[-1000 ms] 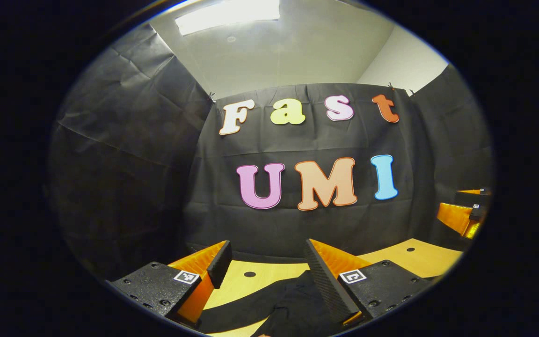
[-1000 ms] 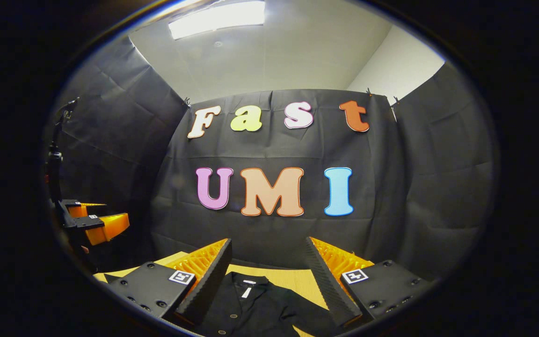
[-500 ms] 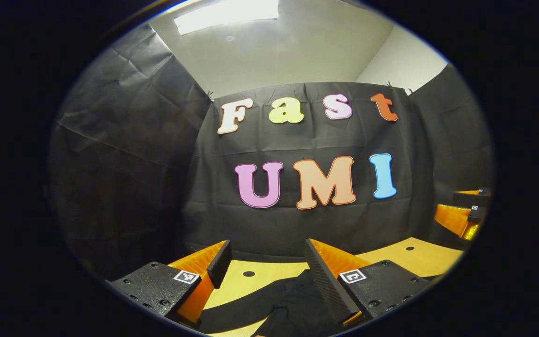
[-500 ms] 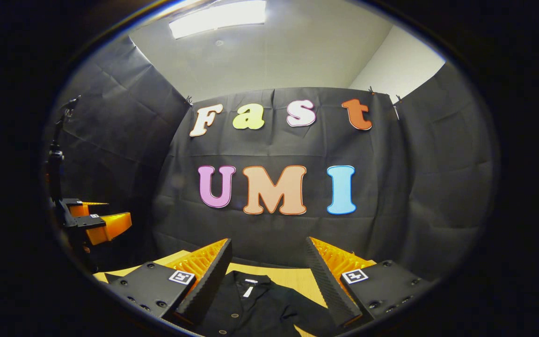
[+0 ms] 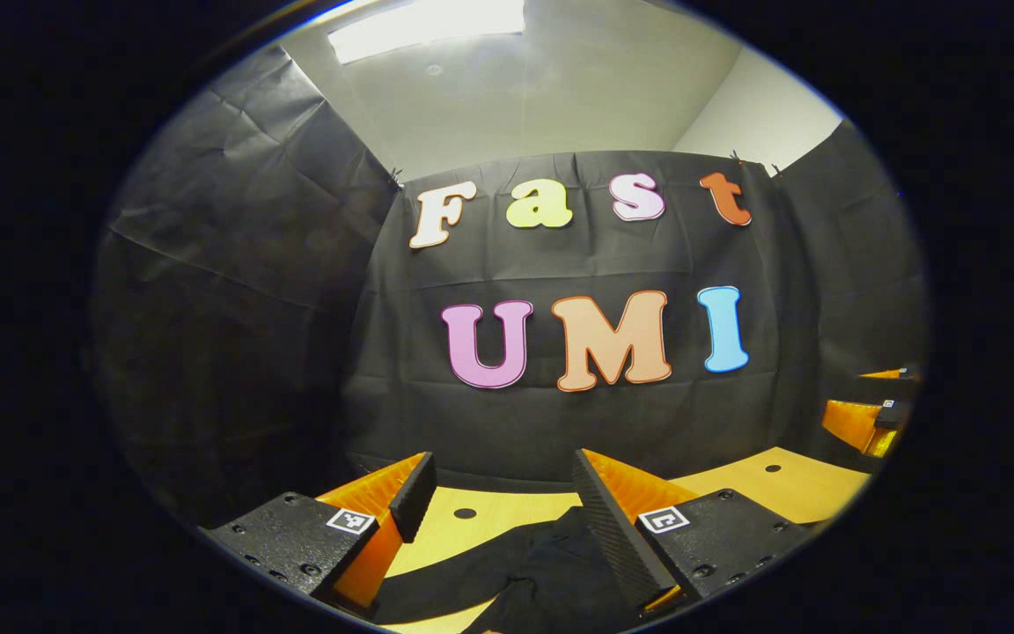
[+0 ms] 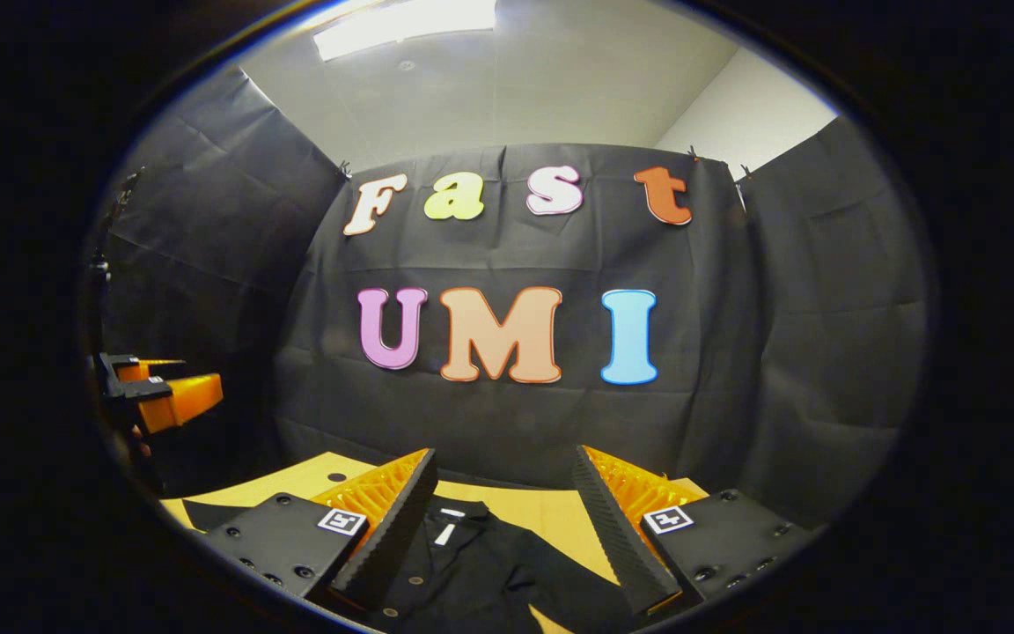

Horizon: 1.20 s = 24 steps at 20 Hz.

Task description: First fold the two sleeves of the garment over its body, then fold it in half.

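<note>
A black buttoned garment (image 6: pixel 472 572) lies flat on the yellow wooden table (image 6: pixel 551 511), collar toward the far wall. My right gripper (image 6: pixel 500 511) hangs open above its collar and chest, nothing between the fingers. In the left gripper view, a black sleeve (image 5: pixel 507 572) stretches across the table below my left gripper (image 5: pixel 500 511), which is open and holds nothing. The left gripper (image 6: pixel 159 396) also shows far left in the right gripper view. The right gripper (image 5: pixel 863 418) appears at the right edge of the left gripper view.
The table (image 5: pixel 780 484) has round holes (image 5: pixel 465 512) in its top and ends at the black cloth wall close behind. Cloth walls enclose both sides.
The right gripper has tipped down and come a little lower, so more of the garment and table shows. The left gripper has barely moved.
</note>
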Available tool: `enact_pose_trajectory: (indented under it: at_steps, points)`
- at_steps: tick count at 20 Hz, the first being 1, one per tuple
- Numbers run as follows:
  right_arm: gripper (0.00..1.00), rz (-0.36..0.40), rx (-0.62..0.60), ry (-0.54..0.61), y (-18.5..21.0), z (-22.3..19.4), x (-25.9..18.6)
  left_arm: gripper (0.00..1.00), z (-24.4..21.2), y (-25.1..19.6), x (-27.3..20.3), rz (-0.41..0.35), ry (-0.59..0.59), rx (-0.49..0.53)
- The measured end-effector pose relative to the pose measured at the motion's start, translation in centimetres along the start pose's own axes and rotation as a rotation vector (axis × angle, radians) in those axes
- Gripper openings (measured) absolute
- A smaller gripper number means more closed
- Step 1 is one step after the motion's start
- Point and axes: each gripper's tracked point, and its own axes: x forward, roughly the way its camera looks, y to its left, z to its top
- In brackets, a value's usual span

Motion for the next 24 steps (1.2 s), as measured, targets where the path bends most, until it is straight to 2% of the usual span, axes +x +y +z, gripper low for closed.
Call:
enact_pose_trajectory:
  at_steps: [11, 24]
  points:
    - [1.0, -0.103, -0.065, 0.2, -11.0, -7.9, 1.3, 0.92, -0.5, -3.8, 0.6, -0.007, 0.02, 0.022]
    - [1.0, -0.069, -0.157, 0.575, -20.0, -22.3, -0.9, 0.93, -2.1, -8.7, 1.1, 0.004, 0.063, 0.038]
